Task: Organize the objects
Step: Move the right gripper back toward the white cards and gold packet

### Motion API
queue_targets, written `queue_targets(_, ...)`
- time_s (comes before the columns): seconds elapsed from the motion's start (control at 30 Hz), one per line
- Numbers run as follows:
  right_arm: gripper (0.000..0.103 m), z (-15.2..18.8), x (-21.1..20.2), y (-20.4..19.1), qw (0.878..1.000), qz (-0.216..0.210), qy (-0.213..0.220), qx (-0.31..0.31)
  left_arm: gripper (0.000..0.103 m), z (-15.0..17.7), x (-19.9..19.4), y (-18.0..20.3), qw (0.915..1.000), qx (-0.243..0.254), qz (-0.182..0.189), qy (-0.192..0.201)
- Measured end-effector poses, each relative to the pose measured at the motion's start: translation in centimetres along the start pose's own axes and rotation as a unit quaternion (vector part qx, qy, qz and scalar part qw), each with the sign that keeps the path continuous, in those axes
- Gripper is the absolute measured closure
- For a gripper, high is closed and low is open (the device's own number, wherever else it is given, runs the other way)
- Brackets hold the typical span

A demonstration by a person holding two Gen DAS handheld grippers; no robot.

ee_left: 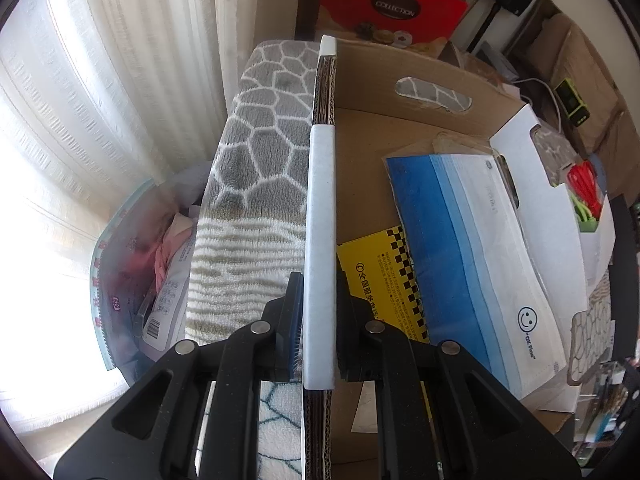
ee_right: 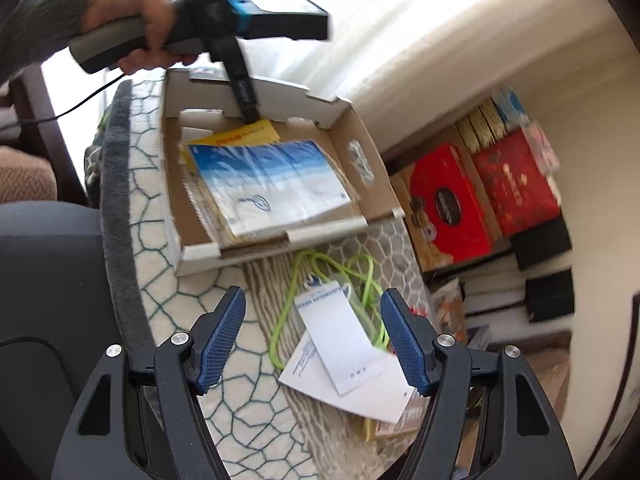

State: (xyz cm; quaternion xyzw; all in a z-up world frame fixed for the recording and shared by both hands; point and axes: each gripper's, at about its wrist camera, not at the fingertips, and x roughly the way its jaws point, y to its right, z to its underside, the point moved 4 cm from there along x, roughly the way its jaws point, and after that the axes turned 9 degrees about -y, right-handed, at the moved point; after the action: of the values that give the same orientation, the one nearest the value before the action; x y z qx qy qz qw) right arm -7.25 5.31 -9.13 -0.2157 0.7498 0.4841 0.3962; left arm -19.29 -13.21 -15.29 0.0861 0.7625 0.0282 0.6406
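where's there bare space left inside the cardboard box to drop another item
Bare floor shows in the cardboard box at its far end, between the handle-cutout wall and the blue mask pack, and in a strip along the wall the left gripper clamps. The middle is crowded: the mask pack overlaps the yellow card. The right gripper hovers open over loose packets outside.

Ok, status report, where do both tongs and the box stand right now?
Left tongs shut on box wall. Right tongs open above white packet and green cord. Mask pack already in box. Nothing blocking.
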Motion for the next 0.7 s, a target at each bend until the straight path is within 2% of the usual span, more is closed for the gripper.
queue_targets(0.07,0.026,1.2,0.9,1.7,0.999,0.002,-0.024,0.034,0.091,0.0,0.0,0.1,1.0,0.0,-0.001,0.001)
queue_targets(0.17,0.026,3.1,2.1,4.0,0.995,0.0,-0.057,0.084,0.091,0.0,0.0,0.1,1.0,-0.002,-0.001,0.001)
queue_targets(0.3,0.026,5.6,3.4,7.5,0.981,-0.021,-0.081,0.172,0.091,0.0,0.0,0.1,1.0,-0.003,-0.005,0.002)
queue_targets(0.4,0.026,7.4,4.2,9.8,0.966,-0.042,-0.09,0.24,0.091,0.1,0.0,0.1,1.0,-0.007,-0.006,0.003)
queue_targets(0.57,0.026,9.8,5.4,11.9,0.941,-0.067,-0.1,0.317,0.091,0.2,0.0,0.1,0.9999,-0.007,-0.011,0.007)
queue_targets(0.67,0.026,11.3,6.1,12.8,0.917,-0.111,-0.094,0.372,0.091,0.2,0.0,0.0,0.9999,-0.007,-0.009,0.008)
queue_targets(0.7,0.027,11.9,6.3,13.0,0.905,-0.131,-0.09,0.395,0.091,0.2,0.0,0.0,0.9999,-0.007,-0.008,0.008)
